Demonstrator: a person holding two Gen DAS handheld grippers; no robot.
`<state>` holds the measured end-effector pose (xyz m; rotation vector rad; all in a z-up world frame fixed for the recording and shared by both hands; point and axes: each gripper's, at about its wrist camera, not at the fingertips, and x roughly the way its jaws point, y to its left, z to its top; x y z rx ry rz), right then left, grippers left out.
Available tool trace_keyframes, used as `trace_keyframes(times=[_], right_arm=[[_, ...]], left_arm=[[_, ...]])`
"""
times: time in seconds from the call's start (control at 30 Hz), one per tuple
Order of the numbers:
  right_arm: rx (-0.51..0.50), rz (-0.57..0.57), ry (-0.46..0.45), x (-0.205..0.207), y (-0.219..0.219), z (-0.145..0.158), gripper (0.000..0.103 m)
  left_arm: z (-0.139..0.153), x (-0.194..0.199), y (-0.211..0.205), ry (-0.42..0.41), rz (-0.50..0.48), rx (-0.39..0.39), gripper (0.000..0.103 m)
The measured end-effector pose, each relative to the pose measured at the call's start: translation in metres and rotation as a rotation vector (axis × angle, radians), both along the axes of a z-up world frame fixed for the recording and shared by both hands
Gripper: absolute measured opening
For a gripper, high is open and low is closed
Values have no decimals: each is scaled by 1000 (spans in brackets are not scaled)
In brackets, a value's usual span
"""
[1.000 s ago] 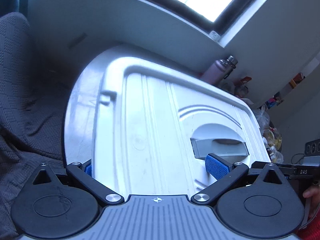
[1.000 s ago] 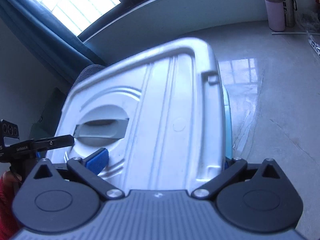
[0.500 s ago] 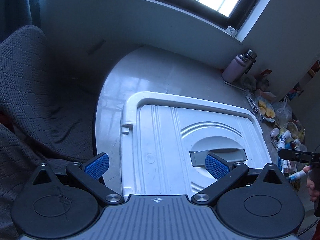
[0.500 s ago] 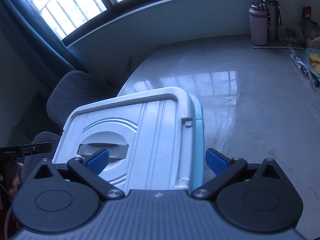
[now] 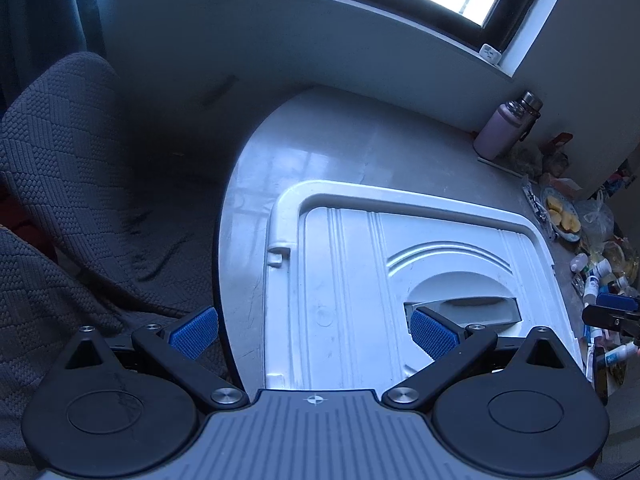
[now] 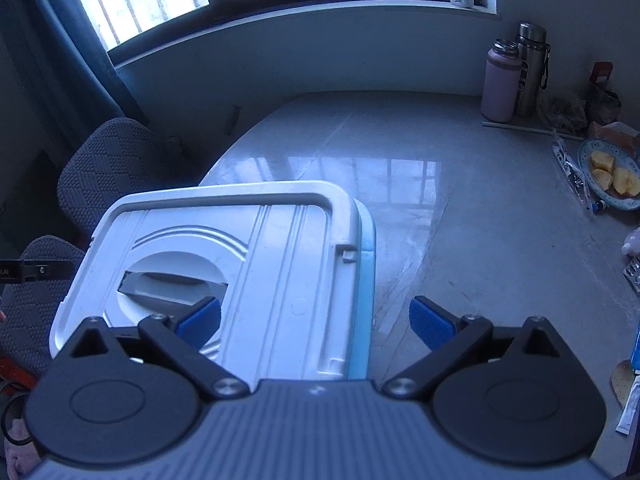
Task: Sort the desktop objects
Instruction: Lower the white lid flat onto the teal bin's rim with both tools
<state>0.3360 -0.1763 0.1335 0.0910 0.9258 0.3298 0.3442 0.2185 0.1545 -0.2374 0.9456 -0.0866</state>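
Both claws have drawn back from the white-lidded box (image 6: pixel 224 276), which now sits closed at the table (image 6: pixel 460 208) edge beside the chair (image 5: pixel 68 184). Left gripper (image 5: pixel 314 330) and right gripper (image 6: pixel 314 322) hover spread, holding nothing. A careless nudge could tip the box off the edge.
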Motion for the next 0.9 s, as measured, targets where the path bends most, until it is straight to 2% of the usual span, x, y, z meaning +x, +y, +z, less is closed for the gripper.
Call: trace_keyframes(times=[0.13, 0.2, 0.27, 0.4, 0.47, 0.63, 0.8, 0.9], right_arm=[[-37, 10, 16, 4, 5, -1, 100], [-55, 25, 24, 7, 8, -1, 95], [-75, 38, 35, 10, 12, -2, 86], [-97, 38, 58, 17, 16, -5, 76], [-93, 37, 81, 22, 15, -8, 65], [-57, 19, 142, 37, 8, -17, 47], [-37, 15, 178, 45, 9, -23, 46], [-45, 30, 185, 45, 15, -24, 42]], left_arm=[[0, 2, -1, 23, 19, 22, 103], [0, 3, -1, 32, 25, 30, 103], [2, 4, -1, 37, 32, 35, 103], [5, 7, -2, 43, 40, 42, 103], [4, 10, -3, 49, 42, 49, 103], [2, 18, -7, 58, 52, 61, 101], [0, 21, -6, 64, 59, 18, 101], [-5, 26, -3, 90, 58, -12, 90]])
